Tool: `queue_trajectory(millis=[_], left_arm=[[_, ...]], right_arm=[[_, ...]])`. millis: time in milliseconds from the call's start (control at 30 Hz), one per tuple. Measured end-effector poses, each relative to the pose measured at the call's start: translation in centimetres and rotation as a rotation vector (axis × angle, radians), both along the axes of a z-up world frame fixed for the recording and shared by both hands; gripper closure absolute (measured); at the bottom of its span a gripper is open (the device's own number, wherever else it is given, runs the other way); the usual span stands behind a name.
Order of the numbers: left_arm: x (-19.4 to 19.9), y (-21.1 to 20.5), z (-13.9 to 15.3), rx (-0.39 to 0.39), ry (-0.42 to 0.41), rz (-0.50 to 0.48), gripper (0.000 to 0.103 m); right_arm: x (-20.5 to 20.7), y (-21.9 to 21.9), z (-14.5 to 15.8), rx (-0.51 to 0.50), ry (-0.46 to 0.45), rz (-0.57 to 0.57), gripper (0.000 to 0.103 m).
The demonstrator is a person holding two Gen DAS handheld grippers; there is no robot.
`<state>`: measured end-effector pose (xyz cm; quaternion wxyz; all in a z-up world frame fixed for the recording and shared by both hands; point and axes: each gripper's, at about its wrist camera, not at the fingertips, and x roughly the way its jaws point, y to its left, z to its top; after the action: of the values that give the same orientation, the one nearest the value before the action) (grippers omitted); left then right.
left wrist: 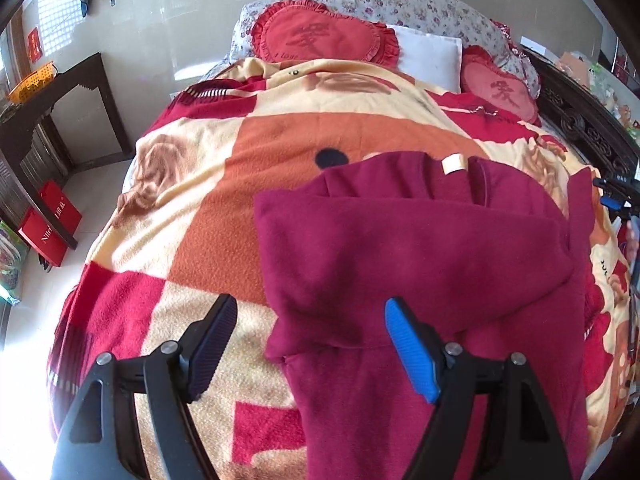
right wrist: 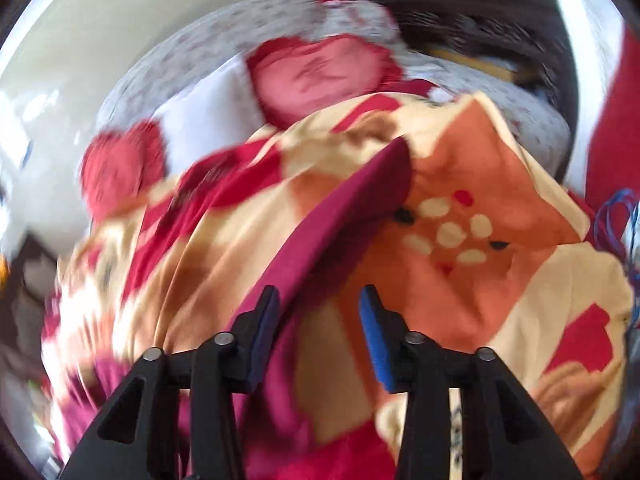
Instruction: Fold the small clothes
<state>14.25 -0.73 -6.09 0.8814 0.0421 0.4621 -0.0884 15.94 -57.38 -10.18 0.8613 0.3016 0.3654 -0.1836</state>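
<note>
Overhead, left gripper [left wrist: 308, 344] jaws wide, empty.

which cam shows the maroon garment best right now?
Left wrist. The maroon garment lies sharp and nearly whole on the blanket, one side folded across, neck label visible. The right wrist view is motion-blurred and catches only a narrow strip of it running past the dark finger.
</note>
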Motion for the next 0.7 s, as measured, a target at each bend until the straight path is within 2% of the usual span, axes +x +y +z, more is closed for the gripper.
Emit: queue_trajectory(millis=[100,167,200,233,267,300,400,500,567,700], left_arm=[[0.2,-0.6,-0.6,0.014,0.024,-0.003,0.023],[0.4,-0.9,-1.0,0.030,0.041,0.000,0.023],[0.3,-1.0,-1.2,0.034,0.047,0.001,0.023],[0.3,-0.9,-1.3,0.035,0.049,0.002,0.023],[0.3,-0.9,-1.3,0.035,0.048,0.005,0.023],[0.2,-0.7,-1.2,0.033,0.043,0.009,0.023],[0.2,0.0,-0.8,0.026,0.027,0.026,0.023],[0.5,1.0,0.2,0.011,0.005,0.042,0.023],[0.7,1.8,1.1,-0.005,-0.019,0.067,0.023],[0.7,4.0,3.2,-0.083,-0.063,0.133,0.023]], right_arm=[[1.4,-2.1,-1.0,0.103,-0.044,-0.040,0.067],[2.8,-2.2,-1.6,0.115,-0.049,-0.036,0.067],[3.7,-2.4,-2.0,0.110,-0.046,-0.018,0.072],[4.4,-2.5,-2.2,0.101,-0.042,-0.010,0.082],[4.5,-2.6,-2.2,0.083,-0.047,-0.008,0.103],[4.2,-2.5,-1.9,0.050,-0.059,-0.009,0.103],[1.6,-2.0,1.1,0.007,-0.193,0.038,0.103],[-1.3,0.0,5.8,-0.019,-0.326,0.180,0.103],[-2.8,2.6,9.0,-0.053,-0.379,0.293,0.103],[-4.6,11.8,14.0,-0.096,-0.442,0.589,0.103]])
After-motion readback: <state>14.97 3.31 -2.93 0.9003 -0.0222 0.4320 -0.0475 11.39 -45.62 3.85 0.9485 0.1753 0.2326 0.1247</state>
